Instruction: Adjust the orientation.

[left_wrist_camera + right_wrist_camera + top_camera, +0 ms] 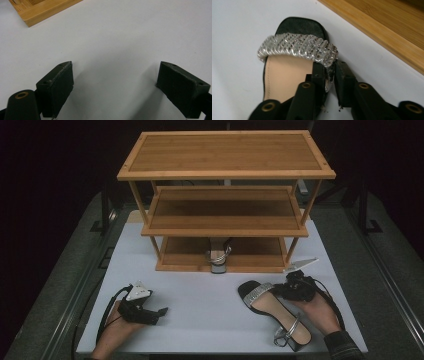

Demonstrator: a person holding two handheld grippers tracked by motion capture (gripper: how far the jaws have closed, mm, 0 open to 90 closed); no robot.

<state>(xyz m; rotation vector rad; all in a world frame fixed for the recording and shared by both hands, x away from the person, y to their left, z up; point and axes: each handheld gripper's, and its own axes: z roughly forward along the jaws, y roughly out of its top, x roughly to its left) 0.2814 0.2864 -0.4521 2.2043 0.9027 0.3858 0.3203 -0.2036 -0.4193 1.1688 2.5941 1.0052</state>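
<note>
Rhinestone strap of the sandal (298,48), lying on the table (200,305) before the bamboo rack (225,205), sat clamped in my right hand-held gripper (329,75); light, floppy, slippery. Left hand-held gripper (115,82) stood apart.

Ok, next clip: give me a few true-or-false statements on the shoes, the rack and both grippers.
1. The right gripper is clamped on the sandal's silver strap. True.
2. The left gripper holds a sandal. False: its jaws stand wide apart over the bare white table.
3. A second sandal sits on the bottom shelf of the wooden rack. True.
4. The rack's top shelf carries a shoe. False: it is bare.
5. The sandal by the right gripper lies on the middle shelf. False: it lies on the table in front of the rack.
</note>
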